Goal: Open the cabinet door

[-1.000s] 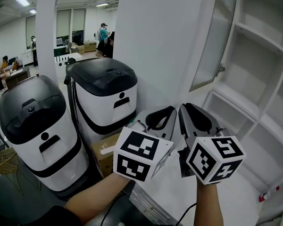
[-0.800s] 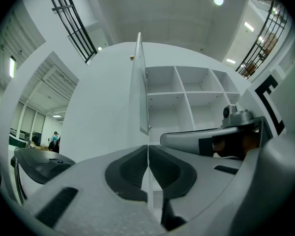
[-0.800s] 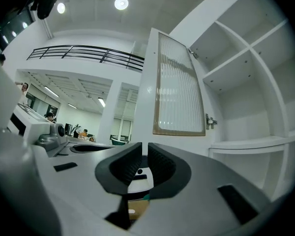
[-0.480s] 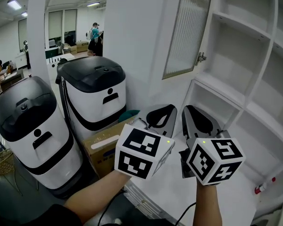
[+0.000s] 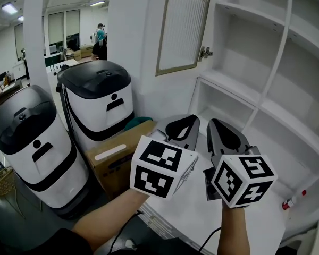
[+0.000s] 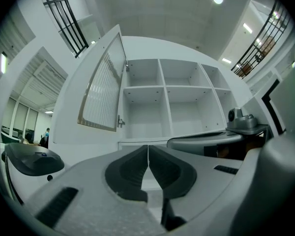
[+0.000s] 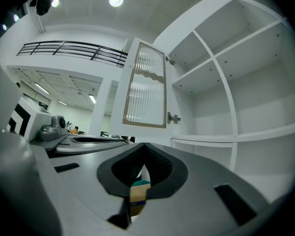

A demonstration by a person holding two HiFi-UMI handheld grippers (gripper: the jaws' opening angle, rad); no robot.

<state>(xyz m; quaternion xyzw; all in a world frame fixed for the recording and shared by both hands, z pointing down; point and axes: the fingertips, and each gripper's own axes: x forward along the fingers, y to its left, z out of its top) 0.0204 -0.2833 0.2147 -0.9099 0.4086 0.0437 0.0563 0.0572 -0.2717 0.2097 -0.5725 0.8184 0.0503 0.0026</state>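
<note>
Right tongs [image 7: 144,149] just closed empty, left tongs [image 6: 148,151] shut empty; cabinet door [image 5: 183,25] shifted left.

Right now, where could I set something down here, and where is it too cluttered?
The shelves right of the open door are bare. The white ledge below them is free too, apart from a small red-tipped thing near its right end. The floor at left is crowded: a bin, a second bin and a cardboard box stand packed together.
</note>
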